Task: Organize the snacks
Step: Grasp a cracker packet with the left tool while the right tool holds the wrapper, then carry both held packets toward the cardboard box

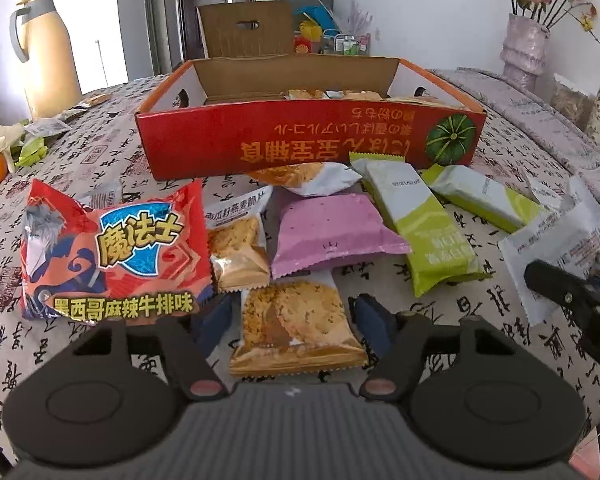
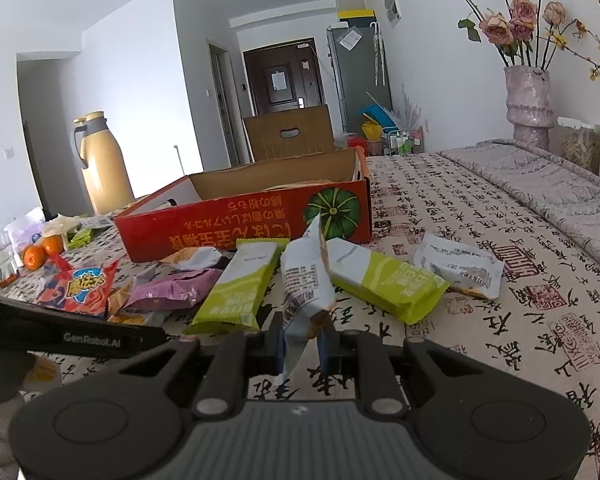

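Observation:
An open red cardboard box [image 1: 300,140] stands on the table and holds several snack packets. My left gripper [image 1: 292,320] is low over the table with a clear-and-gold cracker packet [image 1: 296,324] lying between its fingers; a small gap shows at the left pad, so it is open. Around it lie a red noodle-snack bag [image 1: 112,256], a pink packet [image 1: 332,232] and two green-and-white bars [image 1: 428,232]. My right gripper [image 2: 302,340] is shut on a white printed packet [image 2: 306,280], held upright off the table in front of the box [image 2: 240,232].
The tablecloth [image 2: 480,320] is printed with calligraphy. A cream thermos [image 1: 48,56], oranges [image 2: 40,252] and wrappers sit at the left. Flower vases [image 2: 528,100] stand at the far right. Another white packet [image 2: 460,268] lies right of the bars. A second cardboard box [image 1: 244,28] stands behind.

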`<state>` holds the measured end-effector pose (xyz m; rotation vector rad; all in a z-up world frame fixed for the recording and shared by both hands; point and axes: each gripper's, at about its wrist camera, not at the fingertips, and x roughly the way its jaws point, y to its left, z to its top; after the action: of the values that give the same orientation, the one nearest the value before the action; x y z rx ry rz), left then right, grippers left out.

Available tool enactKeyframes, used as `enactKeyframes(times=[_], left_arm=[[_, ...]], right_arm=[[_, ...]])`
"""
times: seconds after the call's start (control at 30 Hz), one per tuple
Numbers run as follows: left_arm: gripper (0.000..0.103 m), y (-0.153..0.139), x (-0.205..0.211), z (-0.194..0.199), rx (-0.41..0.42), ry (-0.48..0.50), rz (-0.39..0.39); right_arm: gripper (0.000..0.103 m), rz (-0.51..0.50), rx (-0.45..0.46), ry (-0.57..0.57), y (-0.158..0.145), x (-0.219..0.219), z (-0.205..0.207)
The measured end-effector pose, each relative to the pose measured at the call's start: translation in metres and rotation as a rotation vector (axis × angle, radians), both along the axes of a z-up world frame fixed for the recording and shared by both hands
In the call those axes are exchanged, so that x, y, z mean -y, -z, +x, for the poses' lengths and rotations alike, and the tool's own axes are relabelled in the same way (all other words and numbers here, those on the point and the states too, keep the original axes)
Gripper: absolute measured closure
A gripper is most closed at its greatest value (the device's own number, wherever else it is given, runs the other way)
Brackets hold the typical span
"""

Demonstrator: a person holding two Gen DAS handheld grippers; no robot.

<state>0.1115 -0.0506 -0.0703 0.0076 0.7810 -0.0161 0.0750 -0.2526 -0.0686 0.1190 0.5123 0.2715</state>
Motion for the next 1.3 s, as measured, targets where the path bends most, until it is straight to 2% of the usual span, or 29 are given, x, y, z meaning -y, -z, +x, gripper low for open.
enactKeyframes(times=[0.17,0.43,0.77,1.0,1.3], left_arm=[[0.055,-0.002,0.002,-0.001,0.005,0.011,-0.002],[0.061,-0.006,0.003,-0.012,0.01,0.033,-0.01],[0.062,-0.02,-0.002,-0.034,0.064,0.049,-0.02],[0.062,-0.039,-0.01,-0.049,0.135,0.057,-0.034],[0.062,-0.061,-0.018,-0.045,0.209,0.051,-0.054]], right_arm=[[0.088,0.009,-0.001,-0.001,0.001,0.001,-0.002],[0.088,0.007,0.012,-0.009,-0.003,0.0,-0.009],[0.088,-0.011,0.043,-0.014,-0.013,-0.006,-0.025],[0.088,-0.027,0.069,-0.018,-0.022,-0.012,-0.033],[0.088,-0.045,0.094,-0.024,-0.033,-0.023,-0.024]])
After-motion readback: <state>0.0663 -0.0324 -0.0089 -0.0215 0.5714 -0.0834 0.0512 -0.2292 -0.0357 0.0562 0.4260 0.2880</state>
